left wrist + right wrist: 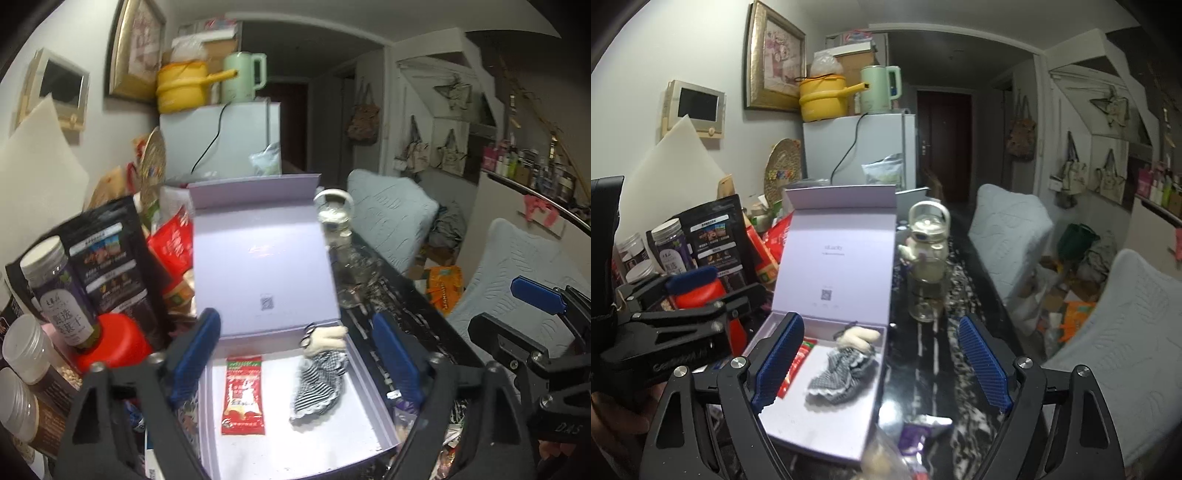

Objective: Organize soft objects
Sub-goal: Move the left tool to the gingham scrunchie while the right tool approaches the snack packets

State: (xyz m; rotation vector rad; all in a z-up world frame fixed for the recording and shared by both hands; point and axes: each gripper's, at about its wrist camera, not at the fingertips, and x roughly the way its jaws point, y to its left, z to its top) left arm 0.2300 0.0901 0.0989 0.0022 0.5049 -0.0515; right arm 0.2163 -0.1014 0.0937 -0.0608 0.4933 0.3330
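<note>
Both tongs, left and right, stand spread and empty. The black-and-white checked cloth doll lies at lower centre inside the open lilac cardboard box, beside a red sachet.

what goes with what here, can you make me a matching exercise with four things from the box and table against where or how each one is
Things:
1. red sachet
2. striped cloth toy
3. box lid
4. glass teapot

Place or state:
a. standing upright, open
b. on the dark table, outside the box to its right
c. lying flat on the left of the box floor
d. lying in the box, on its right side

Pairs: 1-c, 2-d, 3-a, 4-b
</note>
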